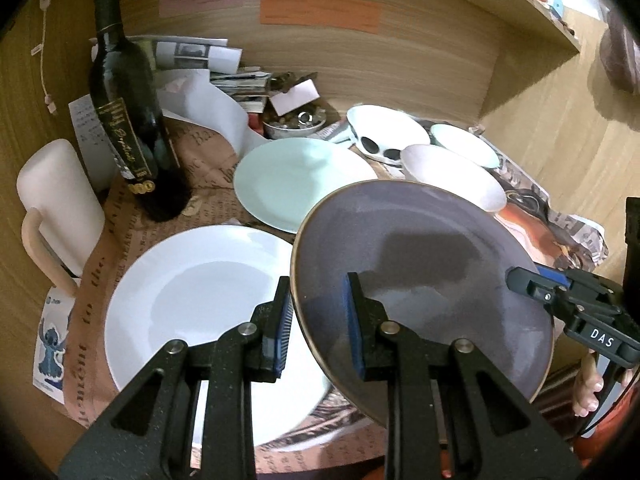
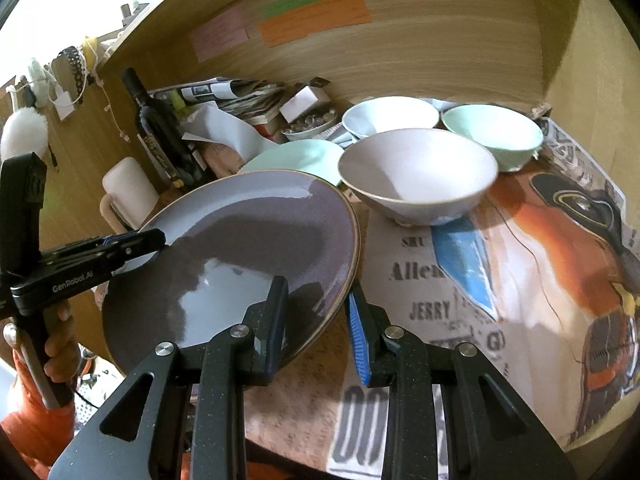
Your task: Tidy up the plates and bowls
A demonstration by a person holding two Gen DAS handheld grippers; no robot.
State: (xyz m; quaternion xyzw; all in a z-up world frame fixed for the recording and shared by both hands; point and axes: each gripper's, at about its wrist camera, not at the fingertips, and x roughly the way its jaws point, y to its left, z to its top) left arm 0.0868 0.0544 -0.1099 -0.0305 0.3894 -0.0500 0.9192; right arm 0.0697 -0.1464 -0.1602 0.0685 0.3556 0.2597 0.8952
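A grey-purple plate with a thin brown rim hangs above the table, held at two opposite edges. My left gripper is shut on its left rim, one blue pad over the plate and one under. My right gripper is shut on the right rim in the same way. Each wrist view shows the other gripper too: the right gripper and the left gripper. Beneath and left lies a large white plate, with a pale green plate behind it. A pinkish-white bowl, a white spotted bowl and a pale green bowl stand farther back.
A dark wine bottle and a cream mug stand at the left. Papers and a small dish of trinkets crowd the back against the wooden wall. Printed newspaper covers the table. A person's hands grip both handles.
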